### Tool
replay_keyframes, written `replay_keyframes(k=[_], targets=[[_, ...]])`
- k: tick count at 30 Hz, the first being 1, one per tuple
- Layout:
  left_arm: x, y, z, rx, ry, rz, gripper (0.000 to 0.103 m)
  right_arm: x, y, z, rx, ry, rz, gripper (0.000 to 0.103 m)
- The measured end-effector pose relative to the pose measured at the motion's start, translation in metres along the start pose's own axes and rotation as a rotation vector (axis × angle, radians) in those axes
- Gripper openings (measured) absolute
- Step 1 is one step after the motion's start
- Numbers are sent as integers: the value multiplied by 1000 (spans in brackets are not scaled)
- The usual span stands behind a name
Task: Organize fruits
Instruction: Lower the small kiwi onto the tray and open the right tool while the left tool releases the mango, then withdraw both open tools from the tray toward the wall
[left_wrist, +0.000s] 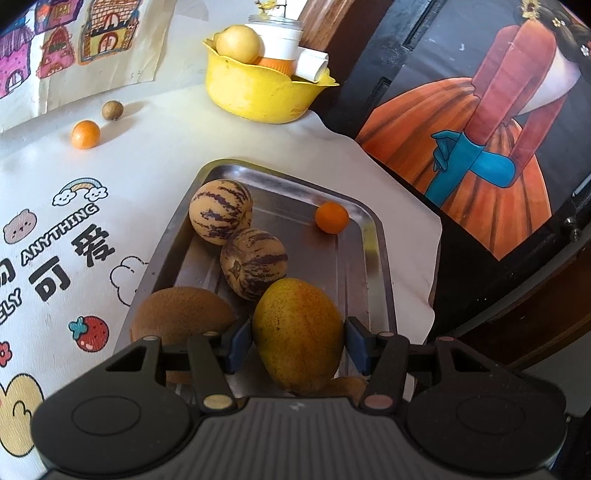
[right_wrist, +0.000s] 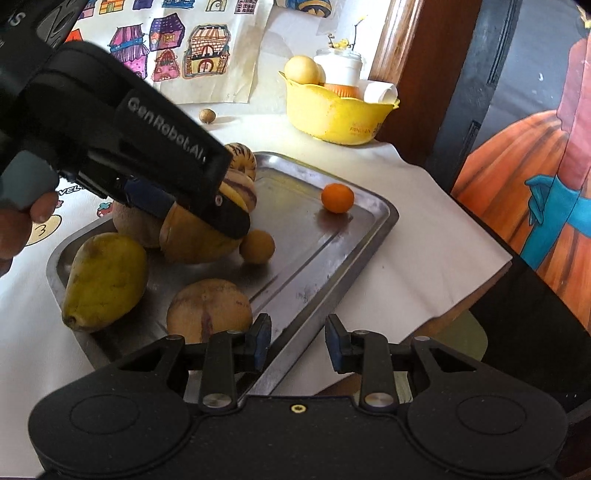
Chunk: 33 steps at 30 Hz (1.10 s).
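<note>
The left gripper (left_wrist: 298, 341) has its fingers spread around the mango (left_wrist: 297, 334) on the tray (left_wrist: 373, 236), pads seemingly just clear; closing gently at mid-girth should hold it. The right gripper (right_wrist: 297, 341) hangs open and empty at the tray's 5 o'clock edge.

A yellow-orange mango (left_wrist: 297, 334) is lying in the steel tray (left_wrist: 373, 236) beside two striped melons (left_wrist: 221, 211), a brown kiwi (left_wrist: 183, 315) and a small orange (left_wrist: 331, 217); a green pear (right_wrist: 105, 280) is resting nearby.

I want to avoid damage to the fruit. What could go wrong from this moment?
The left tool straddles the mango with small gaps at both pads, so it might slip when lifted. It touches a striped melon, which could roll if nudged. The small orange lies loose in the steel tray and may roll.
</note>
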<state>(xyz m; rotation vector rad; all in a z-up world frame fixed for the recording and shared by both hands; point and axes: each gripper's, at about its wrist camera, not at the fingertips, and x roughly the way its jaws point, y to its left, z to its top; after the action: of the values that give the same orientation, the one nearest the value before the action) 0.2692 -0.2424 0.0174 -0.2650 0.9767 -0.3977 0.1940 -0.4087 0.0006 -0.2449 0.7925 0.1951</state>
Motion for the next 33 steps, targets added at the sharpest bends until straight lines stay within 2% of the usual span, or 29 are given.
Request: replay_keyframes(k=[8, 10, 15, 17, 20, 22, 28, 33], targets=[[-1, 1, -2, -22, 23, 3, 60, -11, -2, -4, 42, -13, -10, 47], [-2, 2, -2, -35, 21, -22, 69, -14, -3, -5, 53, -16, -14, 51], [-5, 4, -2, -73, 34, -36, 72, -26, -6, -6, 80, -28, -19, 55], [-8, 4, -3, -91, 38, -40, 72, -32, -5, -8, 88, -43, -25, 59], [-16, 4, -4, -106, 33, -59, 79, -41, -5, -8, 107, -65, -29, 68], [-26, 2, -4, -98, 14, -64, 87, -48, -3, -8, 121, -81, -32, 75], [-69, 6, -7, -64, -79, -83, 102, -75, 6, -8, 170, -134, -35, 97], [-106, 19, -20, -16, -145, -61, 102, -102, 17, -8, 247, -188, -19, 102]])
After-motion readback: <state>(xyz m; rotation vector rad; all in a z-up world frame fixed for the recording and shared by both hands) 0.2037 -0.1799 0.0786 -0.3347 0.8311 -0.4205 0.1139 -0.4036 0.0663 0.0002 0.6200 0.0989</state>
